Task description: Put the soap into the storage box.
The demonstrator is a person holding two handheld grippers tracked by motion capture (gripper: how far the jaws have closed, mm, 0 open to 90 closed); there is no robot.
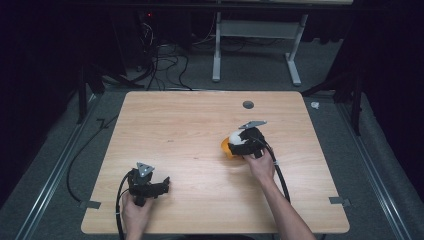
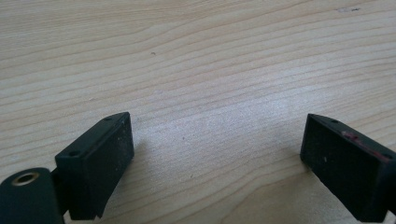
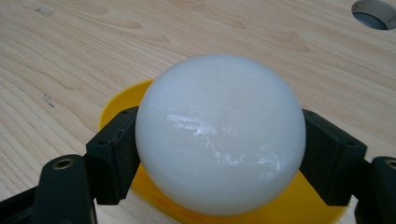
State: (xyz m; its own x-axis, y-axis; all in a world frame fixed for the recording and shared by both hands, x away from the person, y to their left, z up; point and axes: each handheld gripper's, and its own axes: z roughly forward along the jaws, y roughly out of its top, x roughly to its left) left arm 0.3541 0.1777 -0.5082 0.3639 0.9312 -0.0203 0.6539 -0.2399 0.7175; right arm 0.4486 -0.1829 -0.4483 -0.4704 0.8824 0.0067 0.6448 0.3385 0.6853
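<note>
A dark room with grey carpet surrounds a light wooden table [image 1: 200, 145]; beyond its far edge stand the white legs of another desk [image 1: 255, 45], and a tangle of black cables [image 1: 160, 60] lies on the floor at the far left. A small round grey hole [image 1: 248, 104] sits in the tabletop near the far edge, right of centre; the right gripper view catches it at the upper right corner.

The left hand-held gripper [image 1: 162, 186] rests low over the near left part of the table, held by the person's left hand [image 1: 134, 210], its grey three-cornered plate on top and its cable looping off the near edge. In the left gripper view its two black jaws stand wide apart with nothing but bare wood grain between them; the right-hand pad carries a reddish smear along its top edge.

The right hand-held gripper [image 1: 239, 142] is right of the table's centre, held by the person's right hand [image 1: 261, 162], forearm coming in from the near edge. Its jaws are clamped on a white ball [image 3: 220, 133], smooth and glossy, one black pad pressing each side. Just beneath and behind the ball sits a yellow dish [image 3: 116, 105], its rim curving out to the left and below the ball; whether the ball touches the dish cannot be told. From the high view the ball and the yellow rim show at the gripper's left side.
</note>
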